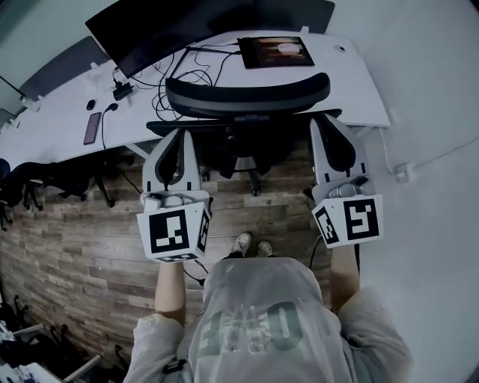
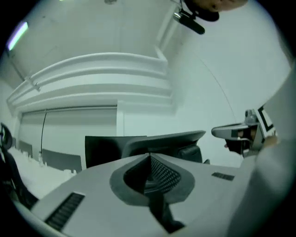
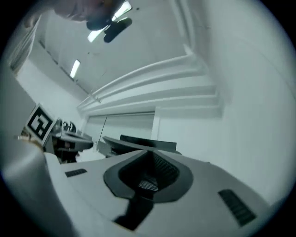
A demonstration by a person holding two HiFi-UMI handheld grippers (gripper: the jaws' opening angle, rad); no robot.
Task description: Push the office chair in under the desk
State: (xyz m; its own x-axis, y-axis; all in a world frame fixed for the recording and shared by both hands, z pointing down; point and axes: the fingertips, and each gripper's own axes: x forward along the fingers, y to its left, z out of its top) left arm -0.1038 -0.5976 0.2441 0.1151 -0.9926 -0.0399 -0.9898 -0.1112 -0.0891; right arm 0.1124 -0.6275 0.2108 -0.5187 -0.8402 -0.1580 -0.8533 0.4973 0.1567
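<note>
Both pairs of fingers are pressed together with nothing between them: the left gripper (image 2: 149, 155) shows its jaws meeting at the tip, and the right gripper (image 3: 149, 152) looks just the same. In the head view the left gripper (image 1: 178, 136) and right gripper (image 1: 330, 120) point forward on either side of the office chair (image 1: 247, 94), tips low beside its frame just under the backrest; whether they actually touch it, can't tell from here. Each gripper view looks over its shut tips at the chair's curved back (image 2: 163, 138) (image 3: 118, 143) close ahead. The chair faces the white desk (image 1: 361, 84), its backrest overlapping the desk's front edge, its star base on the wood-plank floor (image 1: 75, 247). On the desk there's a dark monitor (image 1: 187, 22), a tablet (image 1: 275, 51) with a lit screen, a tangle of cables (image 1: 171, 75) and a phone (image 1: 91, 127). The person's shoes (image 1: 252, 244) stand right behind the chair. The chair itself is black, with a wide curved top band on the backrest and dark mesh below it.
</note>
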